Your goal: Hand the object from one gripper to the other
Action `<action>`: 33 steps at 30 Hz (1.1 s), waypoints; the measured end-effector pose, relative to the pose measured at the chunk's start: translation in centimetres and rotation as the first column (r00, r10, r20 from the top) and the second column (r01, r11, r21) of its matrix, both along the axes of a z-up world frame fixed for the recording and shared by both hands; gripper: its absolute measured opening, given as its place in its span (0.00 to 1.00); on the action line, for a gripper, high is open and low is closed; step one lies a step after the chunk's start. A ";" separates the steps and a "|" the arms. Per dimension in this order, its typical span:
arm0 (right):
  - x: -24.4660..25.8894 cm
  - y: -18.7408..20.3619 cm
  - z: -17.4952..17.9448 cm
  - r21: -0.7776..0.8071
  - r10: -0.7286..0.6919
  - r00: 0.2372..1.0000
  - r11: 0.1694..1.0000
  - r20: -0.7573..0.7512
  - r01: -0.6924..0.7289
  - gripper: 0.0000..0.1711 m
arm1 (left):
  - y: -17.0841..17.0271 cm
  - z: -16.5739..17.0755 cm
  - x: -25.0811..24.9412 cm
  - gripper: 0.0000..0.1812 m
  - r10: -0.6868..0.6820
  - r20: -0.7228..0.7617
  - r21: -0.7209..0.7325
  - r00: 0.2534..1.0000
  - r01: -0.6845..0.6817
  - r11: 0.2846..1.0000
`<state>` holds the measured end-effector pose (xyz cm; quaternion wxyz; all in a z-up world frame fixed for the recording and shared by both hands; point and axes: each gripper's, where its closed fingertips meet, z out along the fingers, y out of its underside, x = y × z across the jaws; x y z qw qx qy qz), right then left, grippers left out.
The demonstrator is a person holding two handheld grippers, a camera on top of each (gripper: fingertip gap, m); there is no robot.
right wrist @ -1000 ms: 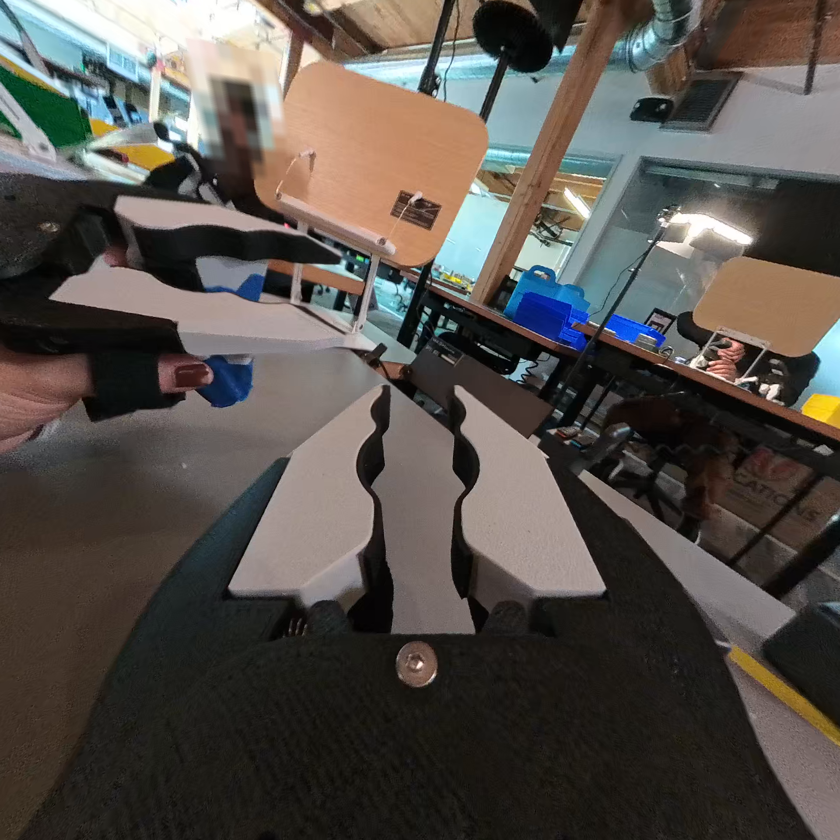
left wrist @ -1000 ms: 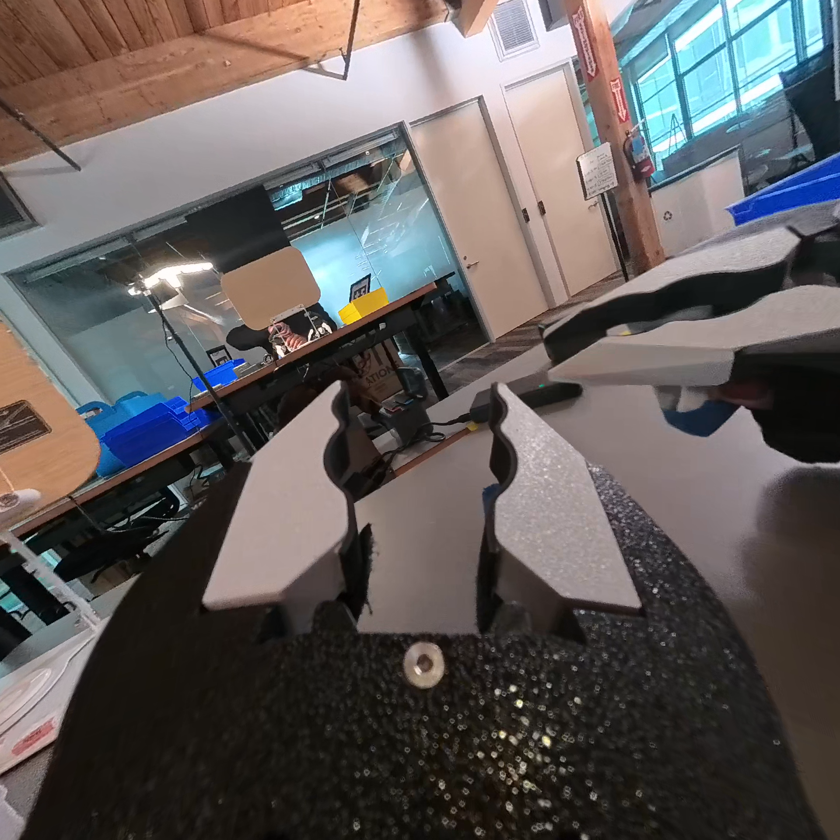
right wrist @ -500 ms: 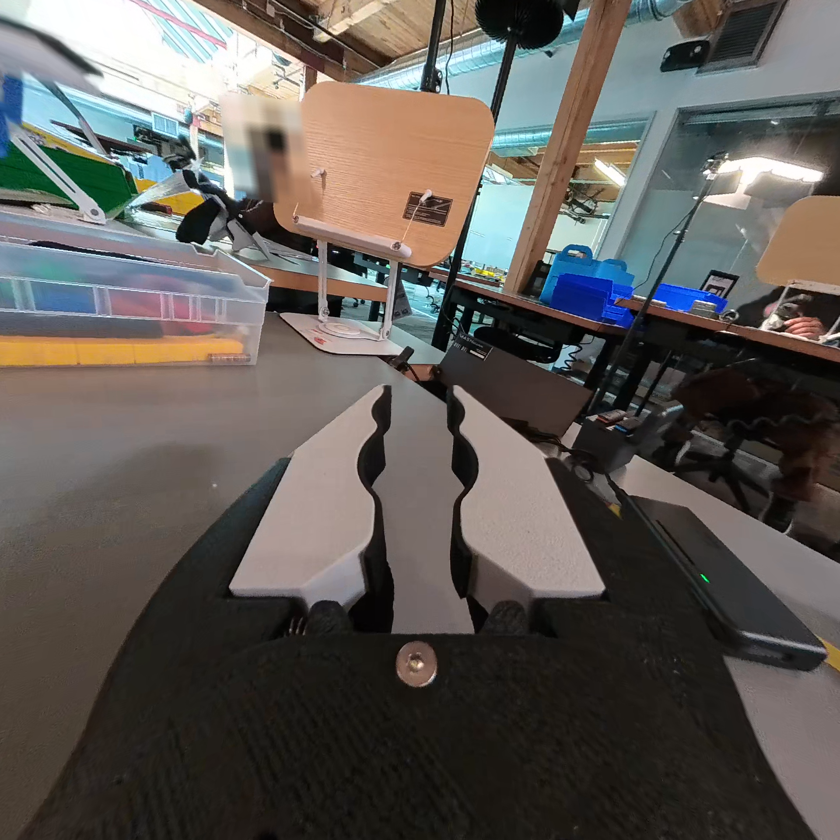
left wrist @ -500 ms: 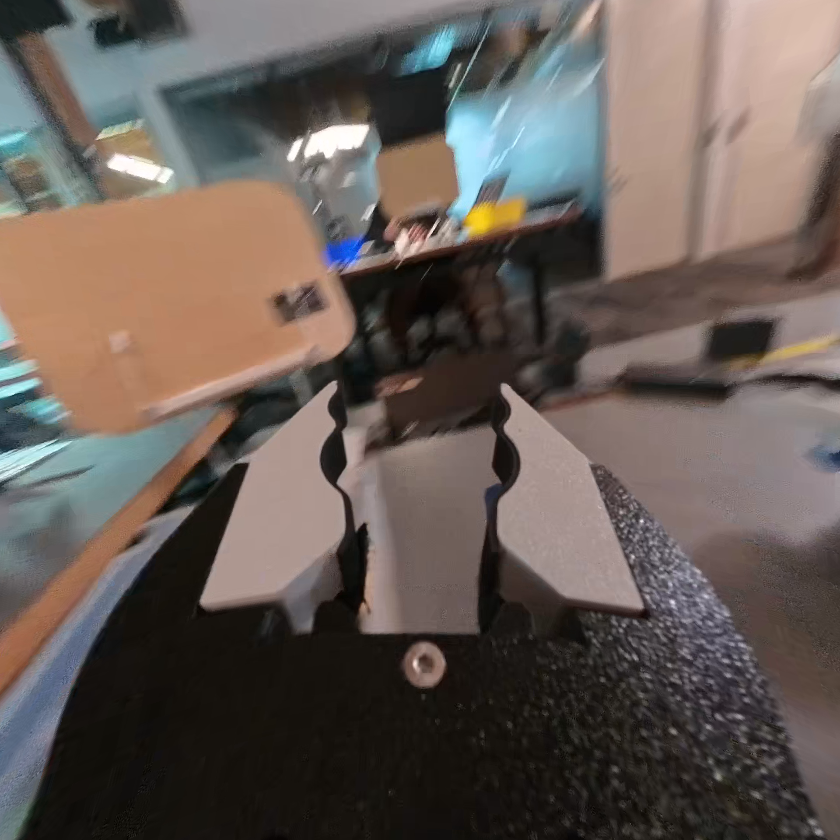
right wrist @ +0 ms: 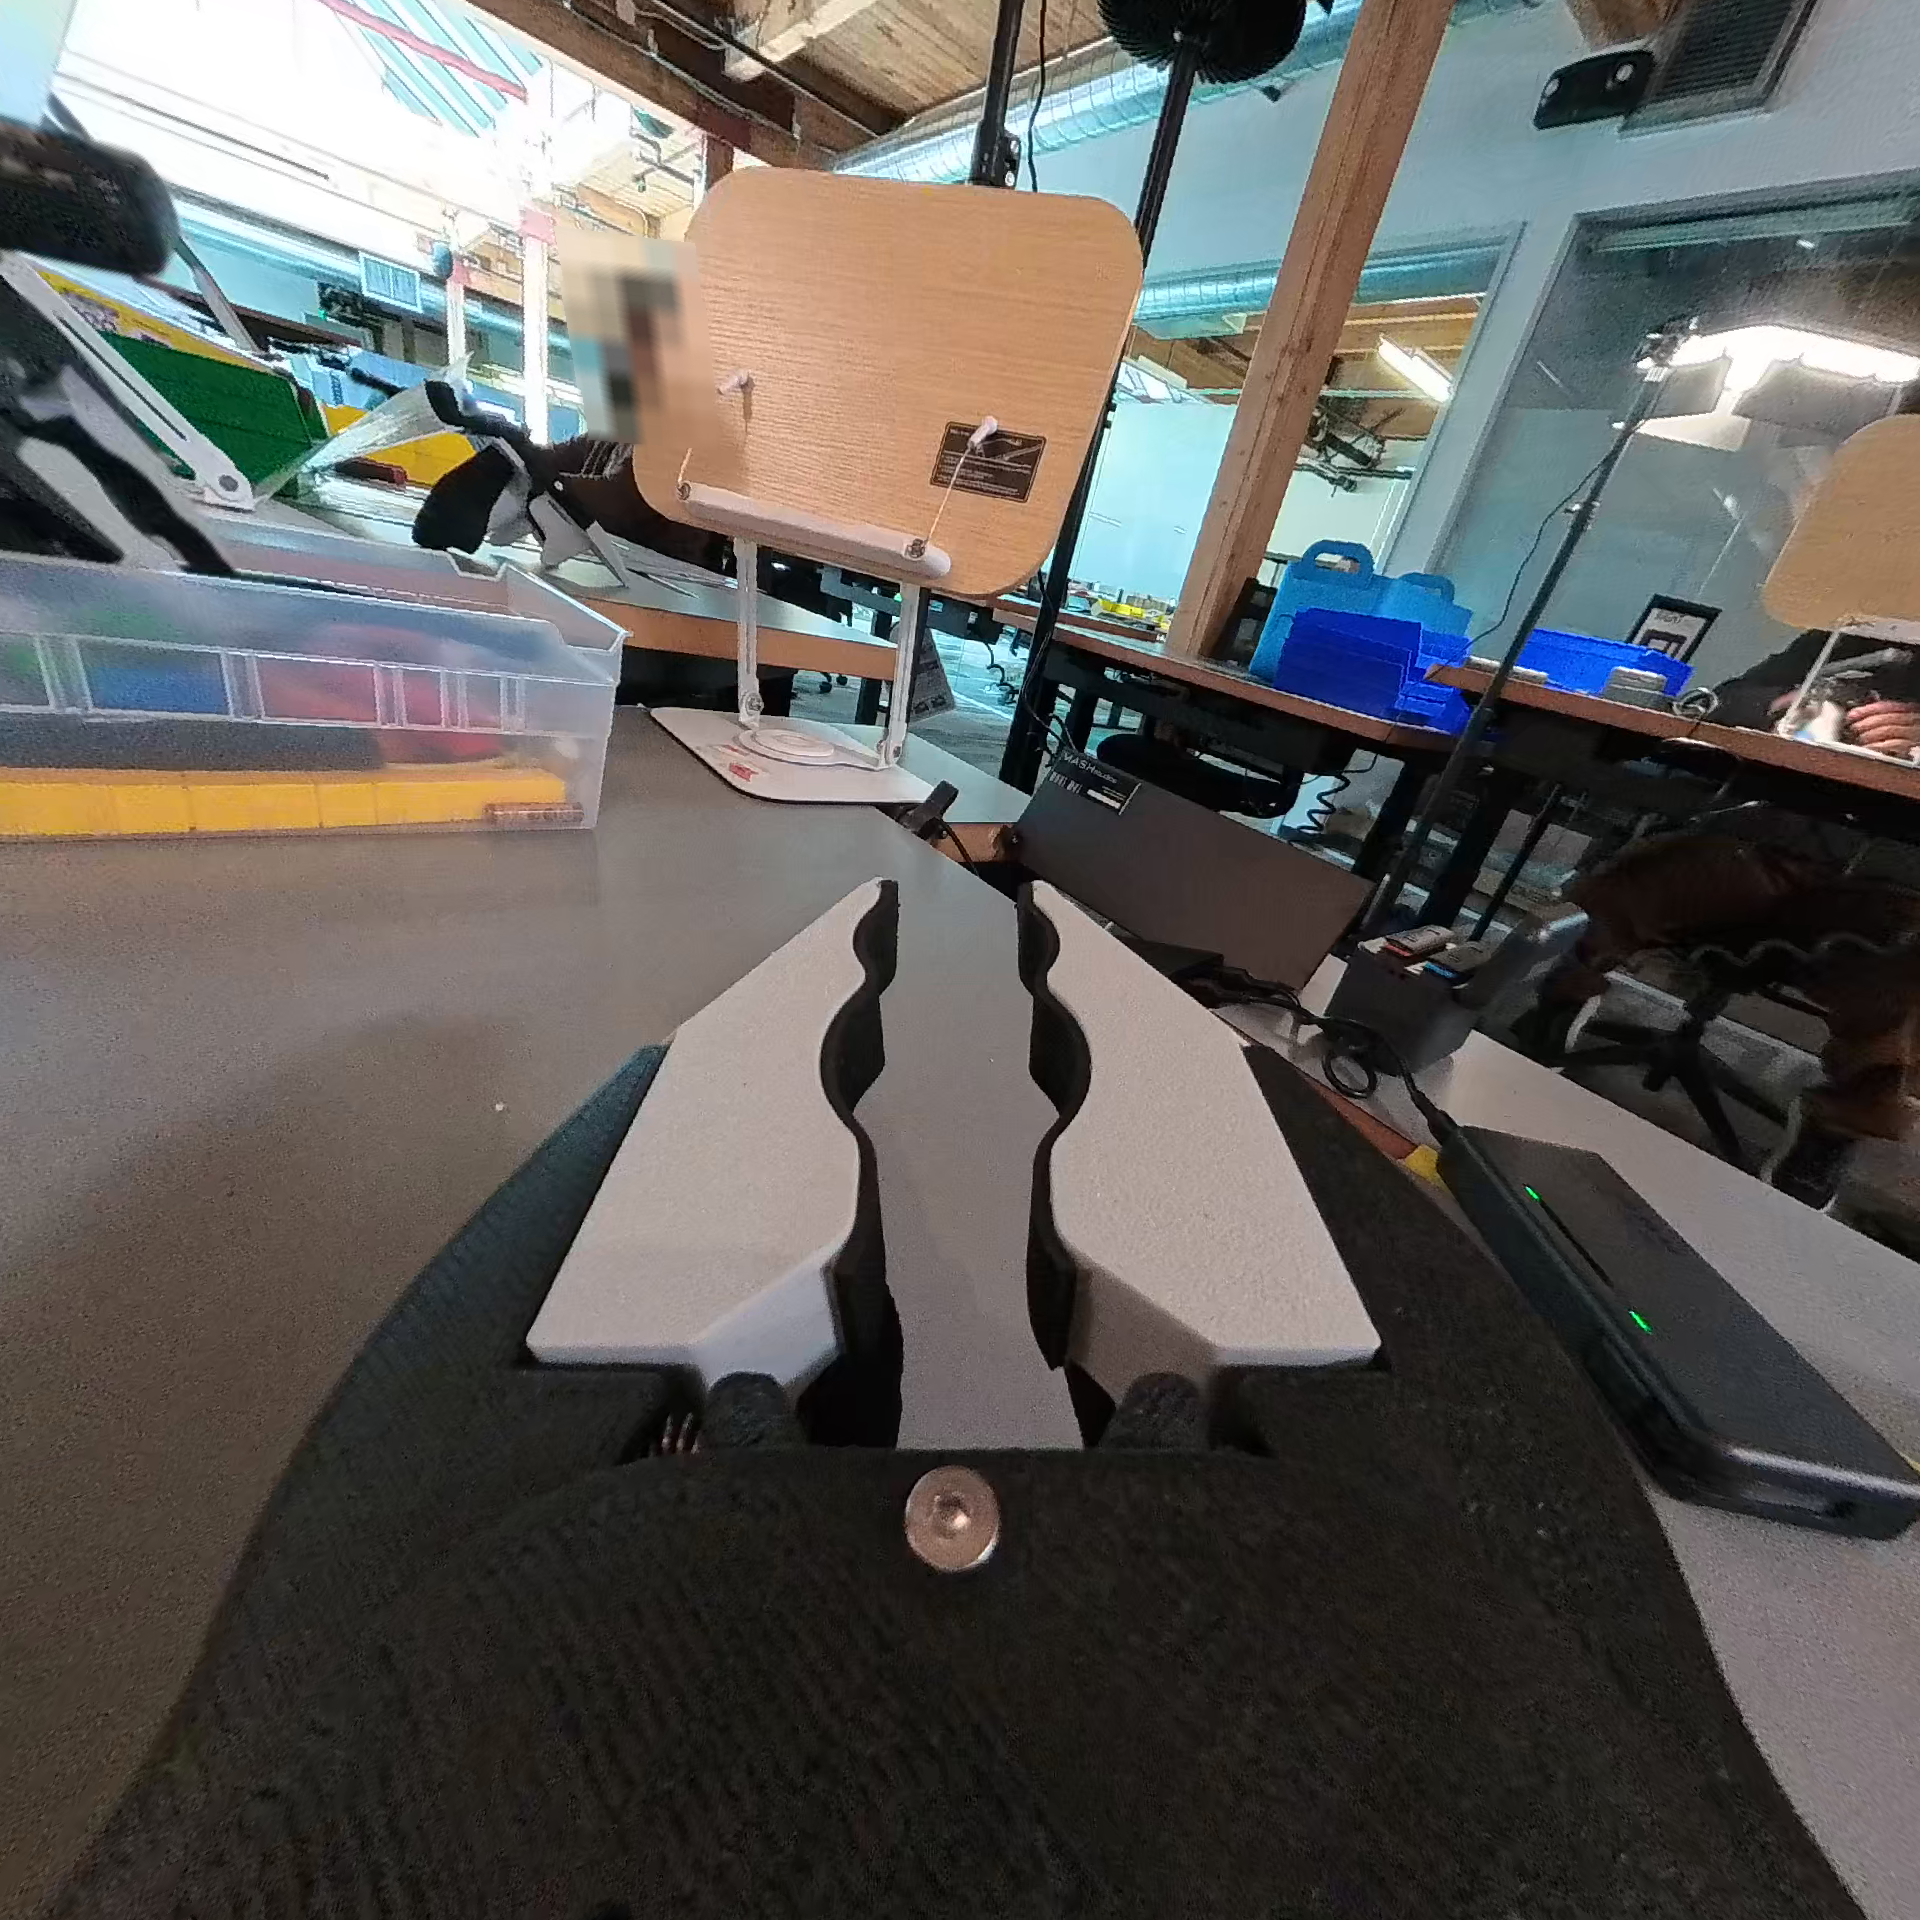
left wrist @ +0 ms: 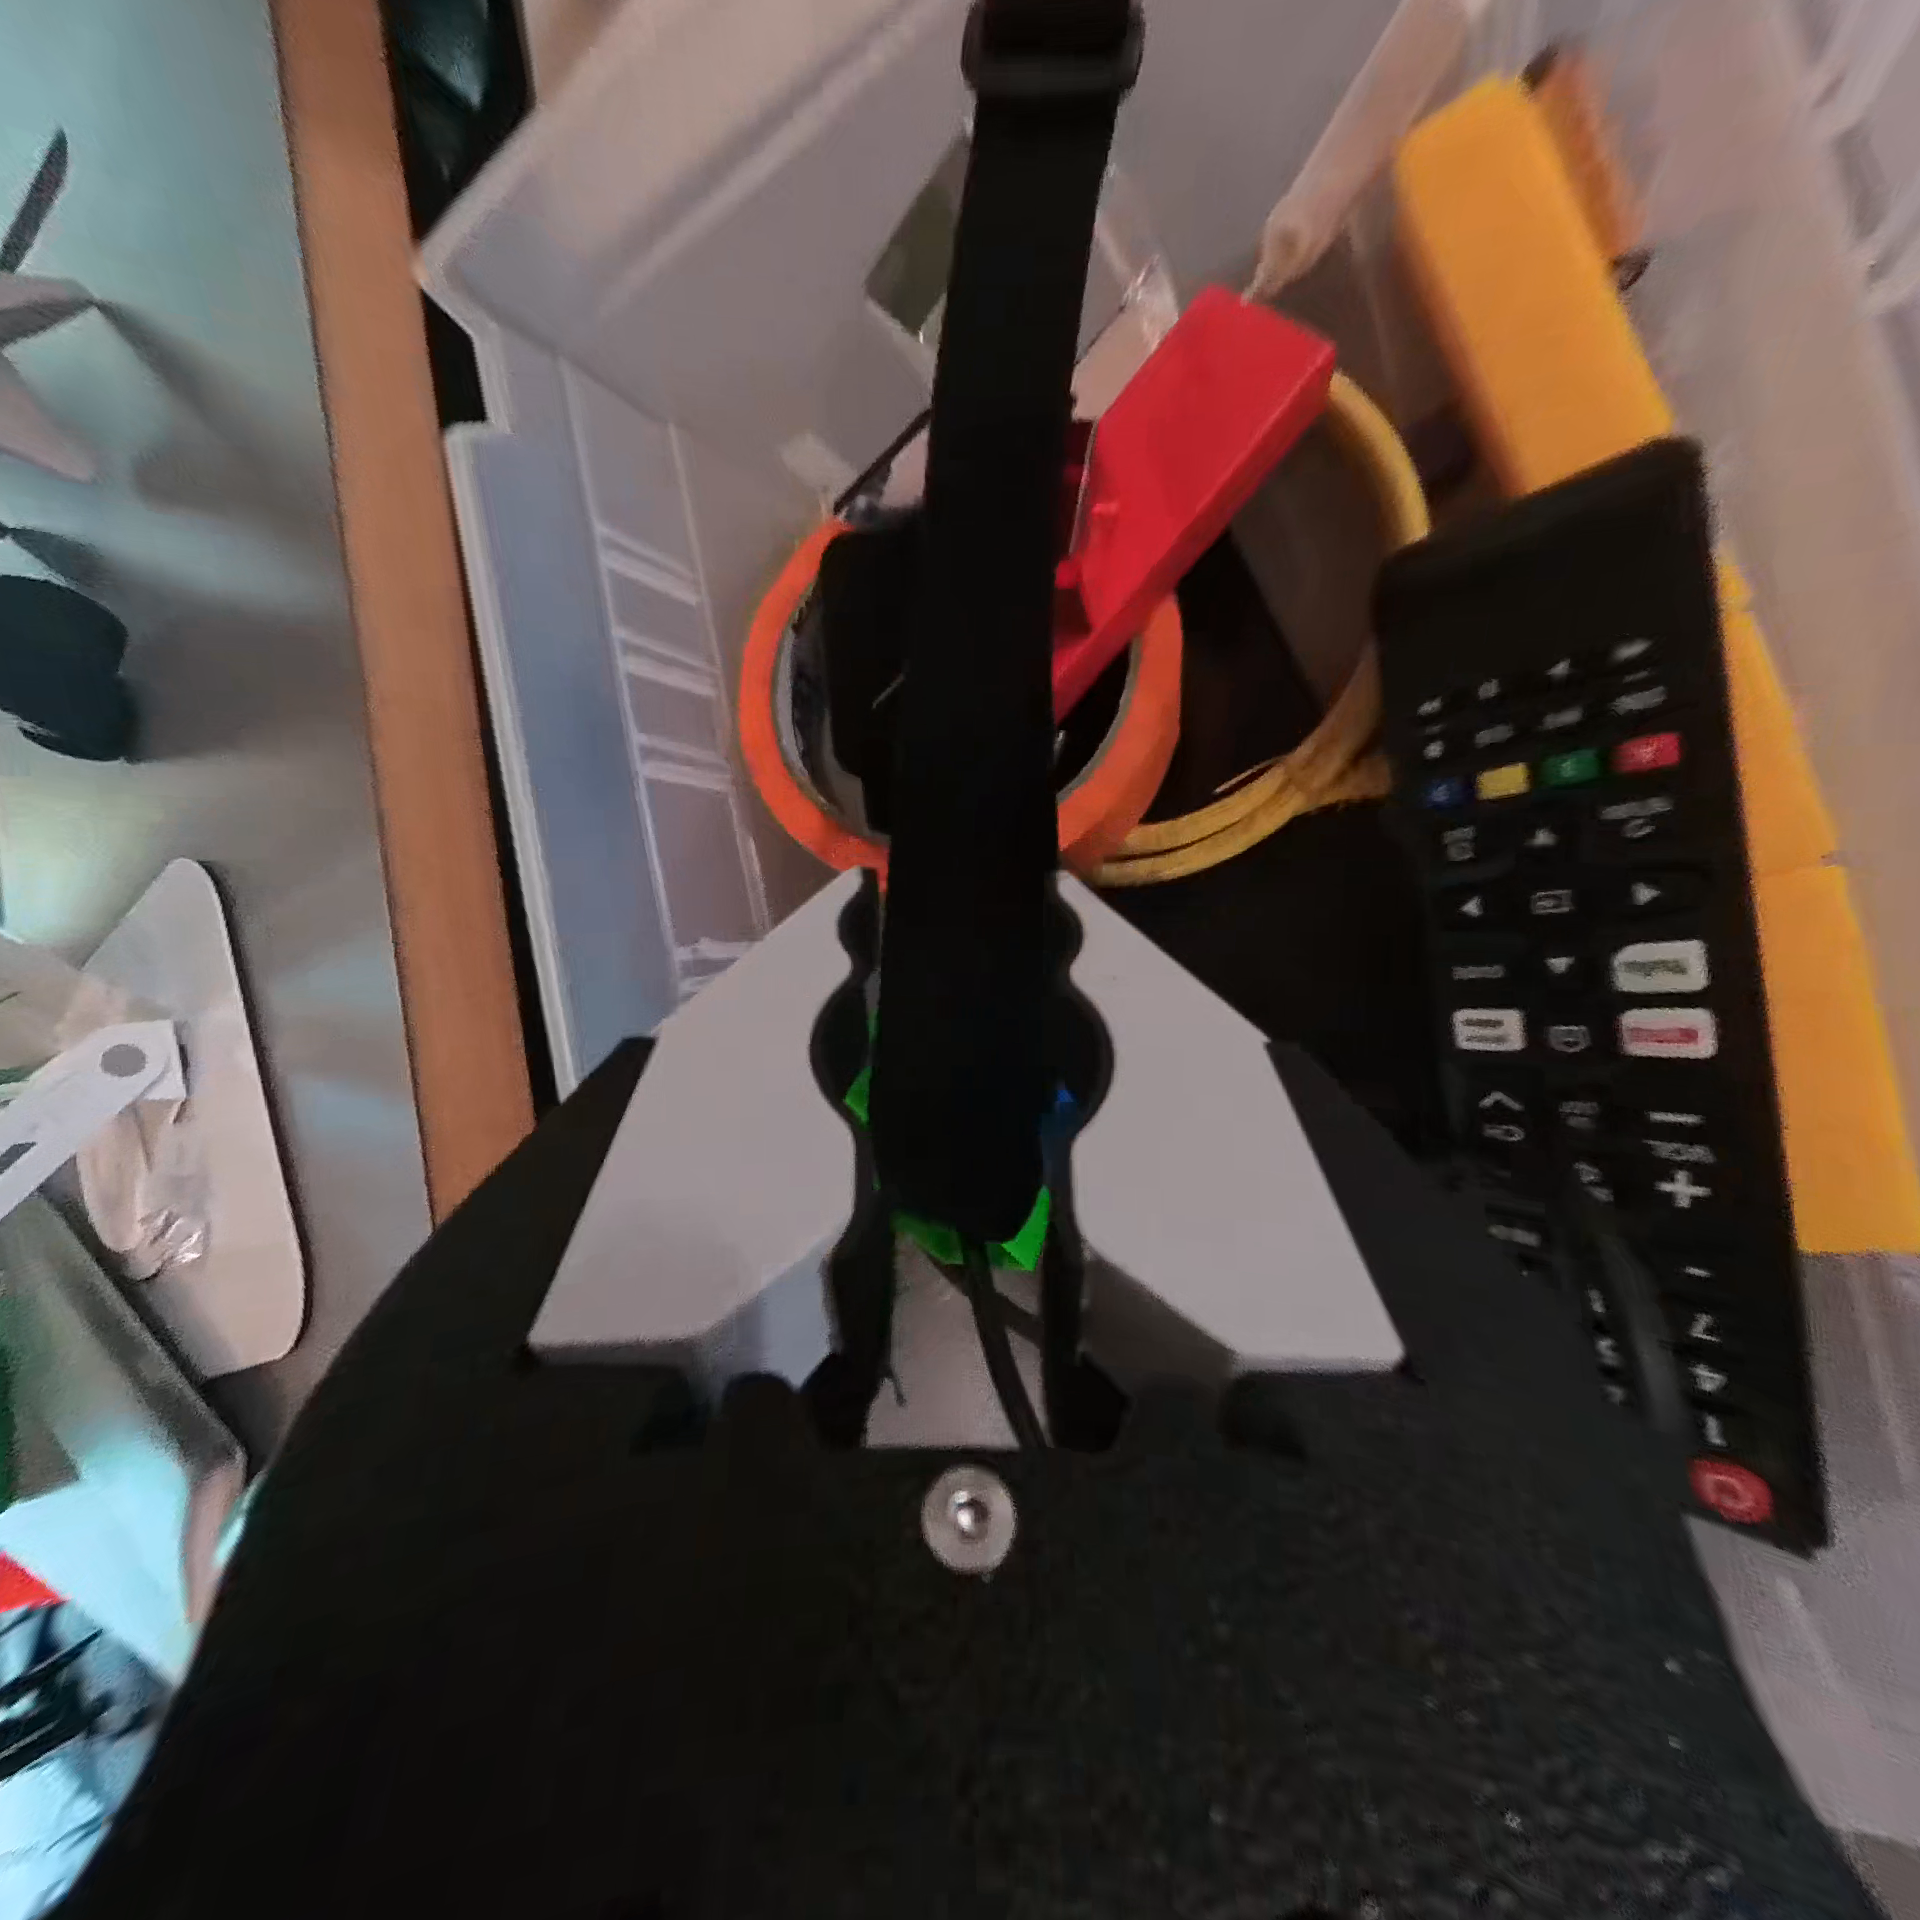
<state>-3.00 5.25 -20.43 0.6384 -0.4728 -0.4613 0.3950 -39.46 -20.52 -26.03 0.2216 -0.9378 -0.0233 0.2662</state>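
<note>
Your left gripper [left wrist: 961,904]: clamped on black strap [left wrist: 997,665], long axis running straight ahead past its fingertips, over clear bin [left wrist: 665,312]. Your right gripper [right wrist: 956,904]: parted, empty.

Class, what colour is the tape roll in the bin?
Orange; the tape roll shows best in the left wrist view.

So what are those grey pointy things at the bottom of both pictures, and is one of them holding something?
They are grabbers. A person holds one in each hand, and each carries a camera looking along its two fingers. One picture comes from the left gripper, pointing down into a clear bin of odds and ends: an orange tape roll, a red piece, a yellow cable, a remote control. It has closed on a long black object. The right gripper is open and empty, low over the grey table.
</note>
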 end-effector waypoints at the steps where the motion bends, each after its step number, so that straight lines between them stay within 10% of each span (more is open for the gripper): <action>1: 0.0 0.0 0.0 0.000 -0.001 1.000 1.000 -0.001 0.001 0.13 | -0.2 -0.4 -0.1 0.10 0.001 -0.002 -0.033 1.000 -0.001 0.999; 11: 0.2 0.3 0.1 -0.016 -0.009 1.000 1.000 -0.012 0.009 0.13 | 2.0 12.5 4.7 0.00 0.058 -0.381 0.322 0.923 0.074 0.944; 17: 0.6 0.4 0.6 -0.020 0.000 0.999 1.000 -0.035 0.000 0.13 | 7.9 21.1 16.6 0.00 -0.055 -0.472 0.650 0.880 0.389 0.653; 22: 1.1 -0.4 1.5 -0.072 0.105 0.988 0.991 -0.110 -0.113 0.16 | 15.9 17.0 26.4 0.00 -0.482 -0.224 0.859 0.847 0.405 0.314; 28: 1.7 -0.3 2.0 -0.115 0.183 0.968 0.972 -0.170 -0.204 0.20 | 22.4 10.6 28.2 0.00 -0.720 0.182 0.970 0.669 -0.002 0.243; 33: 2.0 -0.5 2.2 -0.133 0.239 0.953 0.955 -0.187 -0.265 0.22 | 21.9 11.2 32.8 0.00 -0.927 0.133 0.988 0.350 -0.118 0.097</action>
